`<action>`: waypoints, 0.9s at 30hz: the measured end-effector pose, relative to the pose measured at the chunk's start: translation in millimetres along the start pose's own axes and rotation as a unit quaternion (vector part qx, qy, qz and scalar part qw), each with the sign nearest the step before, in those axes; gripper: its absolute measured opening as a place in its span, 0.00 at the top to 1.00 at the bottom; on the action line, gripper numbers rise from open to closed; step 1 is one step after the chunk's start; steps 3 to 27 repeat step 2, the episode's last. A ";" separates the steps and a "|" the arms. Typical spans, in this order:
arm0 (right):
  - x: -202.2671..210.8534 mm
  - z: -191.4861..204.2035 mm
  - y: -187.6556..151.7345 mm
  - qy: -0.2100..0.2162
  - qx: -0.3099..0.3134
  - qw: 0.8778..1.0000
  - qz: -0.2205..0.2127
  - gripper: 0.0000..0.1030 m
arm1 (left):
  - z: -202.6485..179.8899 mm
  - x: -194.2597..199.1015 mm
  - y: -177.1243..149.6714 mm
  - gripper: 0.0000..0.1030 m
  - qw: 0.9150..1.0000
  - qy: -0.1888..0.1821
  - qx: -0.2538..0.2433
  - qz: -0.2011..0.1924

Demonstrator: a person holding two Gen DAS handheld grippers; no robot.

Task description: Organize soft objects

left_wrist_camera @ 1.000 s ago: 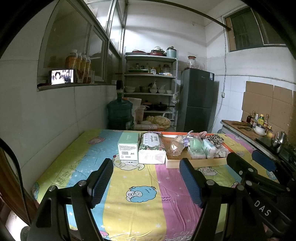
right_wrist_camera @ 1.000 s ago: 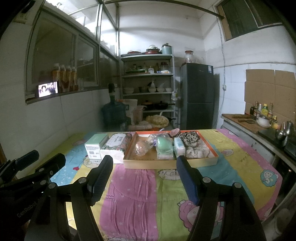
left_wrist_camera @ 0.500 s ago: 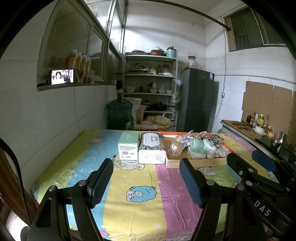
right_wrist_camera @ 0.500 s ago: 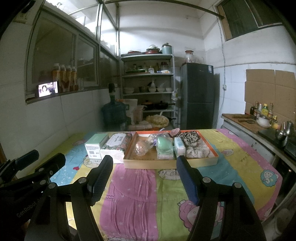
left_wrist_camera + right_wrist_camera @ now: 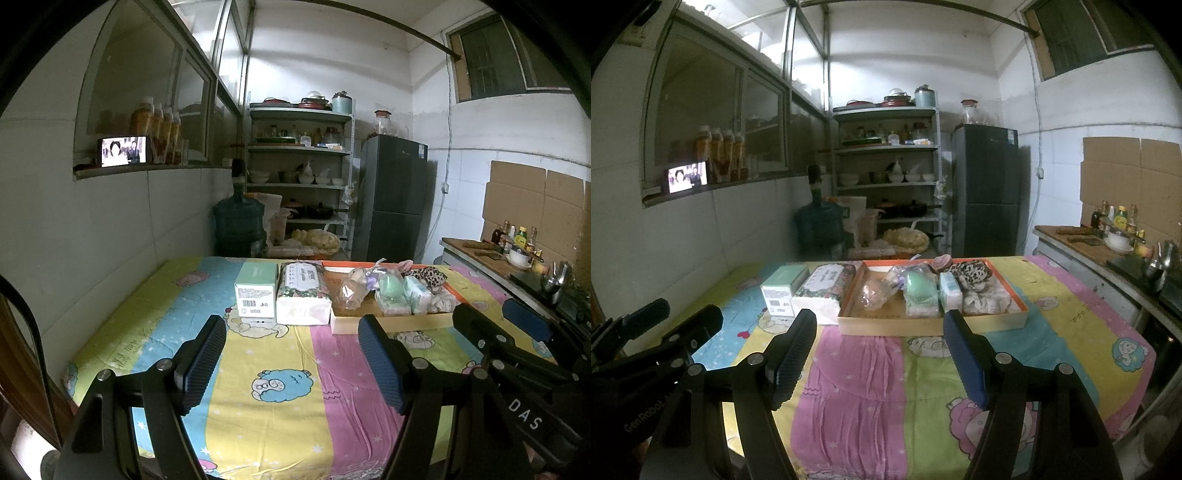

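Hovering above the cartoon-print tablecloth [image 5: 857, 369], the left gripper [image 5: 291, 354] and right gripper [image 5: 879, 349] both stood with jaws spread, nothing between them. Beyond them: a mint-green carton [image 5: 256, 291], touching a floral tissue pack [image 5: 303, 295], beside a shallow orange-rimmed cardboard tray [image 5: 886, 325]. Lying in the tray: a clear plastic bag [image 5: 873, 293], a green sponge [image 5: 919, 290], a leopard-print cloth [image 5: 973, 273]. Farther off: a water jug [image 5: 238, 227], a shelf rack [image 5: 299, 147], a dark fridge [image 5: 984, 188].

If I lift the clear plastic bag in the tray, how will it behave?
The clear plastic bag looks crumpled and thin, so it will probably sag and crinkle. It seems light. Its glossy film may slip, and lifting could disturb the green item beside it in the tray.
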State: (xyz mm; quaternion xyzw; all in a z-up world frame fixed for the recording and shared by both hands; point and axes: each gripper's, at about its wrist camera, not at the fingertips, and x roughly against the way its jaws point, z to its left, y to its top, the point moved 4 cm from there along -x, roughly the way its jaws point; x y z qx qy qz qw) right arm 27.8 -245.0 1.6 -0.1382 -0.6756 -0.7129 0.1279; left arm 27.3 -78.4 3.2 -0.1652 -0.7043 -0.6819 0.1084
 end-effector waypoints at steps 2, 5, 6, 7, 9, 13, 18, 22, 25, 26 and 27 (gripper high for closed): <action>-0.2 -0.1 -0.3 0.000 0.000 1.000 0.000 0.29 | 0.3 0.3 -2.4 0.28 1.000 -0.001 0.001 0.002; -0.2 -0.1 -0.3 0.000 0.000 1.000 0.000 0.29 | 0.3 0.3 -2.4 0.28 1.000 -0.001 0.001 0.002; -0.2 -0.1 -0.3 0.000 0.000 1.000 0.000 0.29 | 0.3 0.3 -2.4 0.28 1.000 -0.001 0.001 0.002; -0.2 -0.1 -0.3 0.000 0.000 1.000 0.000 0.29 | 0.3 0.3 -2.4 0.28 1.000 -0.001 0.001 0.002; -0.2 -0.1 -0.3 0.000 0.000 1.000 0.000 0.29 | 0.3 0.3 -2.4 0.28 1.000 -0.001 0.001 0.002; -0.2 -0.1 -0.3 0.000 0.000 1.000 0.000 0.29 | 0.3 0.3 -2.4 0.28 1.000 -0.001 0.001 0.002; -0.2 -0.1 -0.3 0.000 0.000 1.000 0.000 0.29 | 0.3 0.3 -2.4 0.28 1.000 -0.001 0.001 0.002; -0.2 -0.1 -0.3 0.000 0.000 1.000 0.000 0.29 | 0.3 0.3 -2.4 0.28 1.000 -0.001 0.001 0.002; -0.2 -0.1 -0.3 0.000 0.000 1.000 0.000 0.29 | 0.3 0.3 -2.4 0.28 1.000 -0.001 0.001 0.002; -0.2 -0.1 -0.3 0.000 0.000 1.000 0.000 0.29 | 0.3 0.3 -2.4 0.28 1.000 -0.001 0.001 0.002; -0.2 -0.1 -0.3 0.000 0.000 1.000 0.000 0.29 | 0.3 0.3 -2.4 0.28 1.000 -0.001 0.001 0.002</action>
